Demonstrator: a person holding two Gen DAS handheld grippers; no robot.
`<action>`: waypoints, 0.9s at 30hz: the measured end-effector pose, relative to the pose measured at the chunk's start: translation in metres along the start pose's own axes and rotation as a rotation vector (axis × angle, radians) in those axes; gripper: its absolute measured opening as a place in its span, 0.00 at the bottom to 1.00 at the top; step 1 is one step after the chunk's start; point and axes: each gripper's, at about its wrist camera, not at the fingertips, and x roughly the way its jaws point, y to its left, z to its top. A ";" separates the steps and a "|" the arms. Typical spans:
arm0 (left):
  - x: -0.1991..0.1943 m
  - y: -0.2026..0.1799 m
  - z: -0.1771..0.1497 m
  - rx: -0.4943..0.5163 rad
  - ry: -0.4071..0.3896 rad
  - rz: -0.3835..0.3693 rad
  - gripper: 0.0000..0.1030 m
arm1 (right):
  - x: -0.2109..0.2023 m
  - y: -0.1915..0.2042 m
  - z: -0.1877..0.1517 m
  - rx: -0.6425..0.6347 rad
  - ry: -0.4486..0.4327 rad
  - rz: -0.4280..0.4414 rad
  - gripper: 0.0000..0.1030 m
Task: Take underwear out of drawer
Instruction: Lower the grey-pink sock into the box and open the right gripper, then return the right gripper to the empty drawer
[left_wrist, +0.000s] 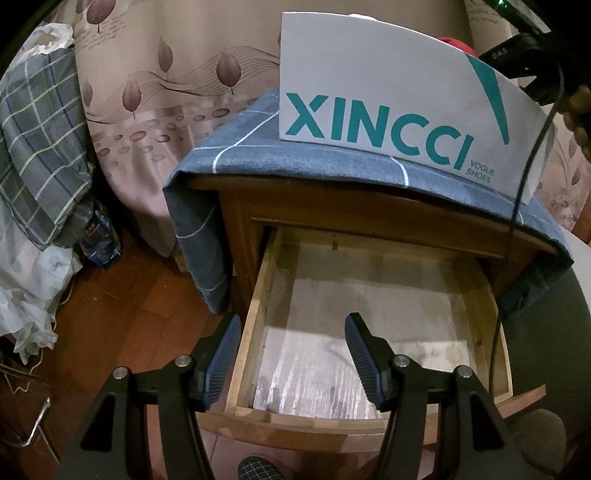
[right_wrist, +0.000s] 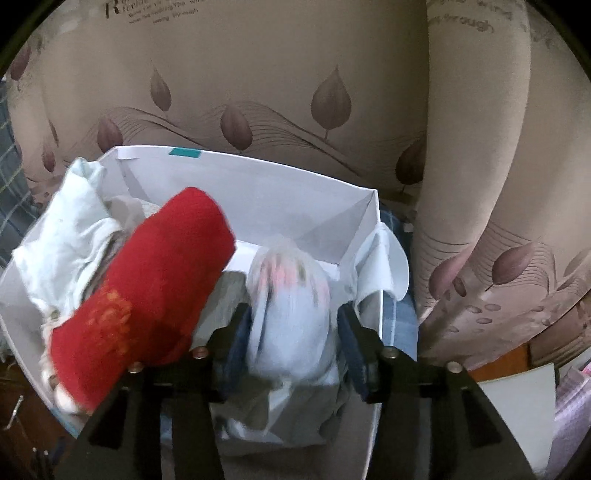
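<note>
Fingers of the left gripper (left_wrist: 291, 354) stand apart over the near left corner of the drawer (left_wrist: 255, 332), nothing between them, one pad outside the drawer's left wall and the other over its bare floor. Drawer is pulled out of a wooden nightstand (left_wrist: 369, 214); no clothing shows inside. Blue checked cloth (left_wrist: 229, 155) drapes the nightstand top, with a white shoe box (left_wrist: 369, 96) (teal XINCCI lettering) standing on it. Leaf-print bedding (left_wrist: 166, 92) hangs behind and to the left.

Right gripper (right_wrist: 293, 343) hangs over the open shoe box (right_wrist: 258, 184). From left to right inside: pale crumpled cloth (right_wrist: 70, 236), a red rolled garment (right_wrist: 155, 280), then the underwear (right_wrist: 291, 317), a pale blurred bundle with pink marks. It lies between the right fingers (right_wrist: 351, 347), which are parted. The left pad is at its side and a gap shows at the right pad, so there is no squeeze.
</note>
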 end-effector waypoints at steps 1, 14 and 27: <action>0.000 0.000 0.000 0.002 0.000 0.003 0.59 | -0.005 0.001 -0.002 -0.008 -0.009 -0.010 0.51; -0.003 -0.003 -0.001 0.022 -0.006 0.041 0.59 | -0.078 0.012 -0.045 0.013 -0.105 0.090 0.88; -0.006 -0.006 -0.003 0.049 -0.003 0.045 0.59 | -0.069 0.025 -0.192 0.109 -0.026 0.090 0.95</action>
